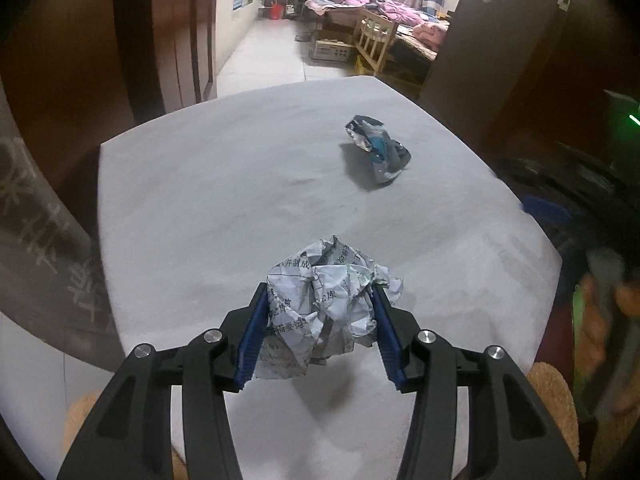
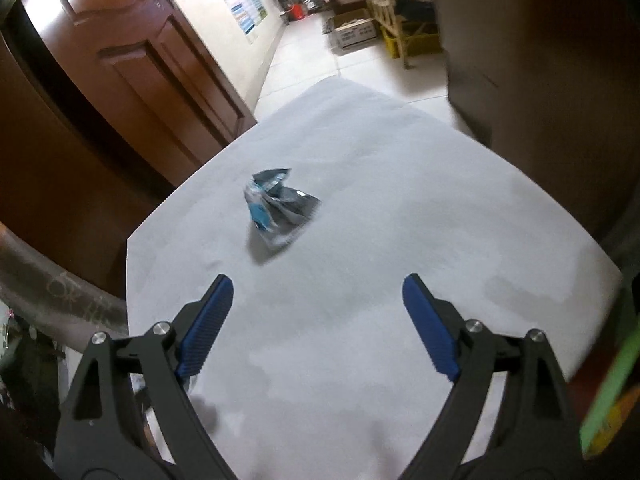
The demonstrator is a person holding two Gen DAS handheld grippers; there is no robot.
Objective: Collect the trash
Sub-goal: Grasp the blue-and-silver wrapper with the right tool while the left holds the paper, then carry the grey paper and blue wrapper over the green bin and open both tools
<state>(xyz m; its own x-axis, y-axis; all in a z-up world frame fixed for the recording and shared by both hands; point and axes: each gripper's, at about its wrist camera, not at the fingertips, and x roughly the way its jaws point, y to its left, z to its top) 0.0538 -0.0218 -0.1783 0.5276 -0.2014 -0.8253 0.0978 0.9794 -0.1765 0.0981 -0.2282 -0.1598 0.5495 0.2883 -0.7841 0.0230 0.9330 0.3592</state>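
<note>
lifting the crumpled paper ball [image 1: 326, 306] cleanly is the job for the left gripper [image 1: 320, 320], whose blue pads are pressed into both sides of the wad just above the grey worktop [image 1: 200, 200]. paper like this gives and springs back, so i would keep the squeeze steady, since loose flaps at the bottom hang below the pads and could drag or snag. a straight rise before any sideways carry seems safest. no bin shows in either view, so where the load goes cannot be told.

the right gripper [image 2: 318, 294] stands wide with nothing between its pads, aimed down at the bare worktop. the foil wrapper [image 2: 276, 210] lies ahead of it and a little to the left, well apart from its tips. centring on that wrapper before closing looks like the sensible next approach for that hand.

the left wrist view alone shows the grip on the paper, with the wrapper [image 1: 378, 148] lying far across the worktop. the right wrist view alone shows the open span of the right gripper and the brown door [image 2: 132, 60] beside the worktop; the paper ball is missing from it.
</note>
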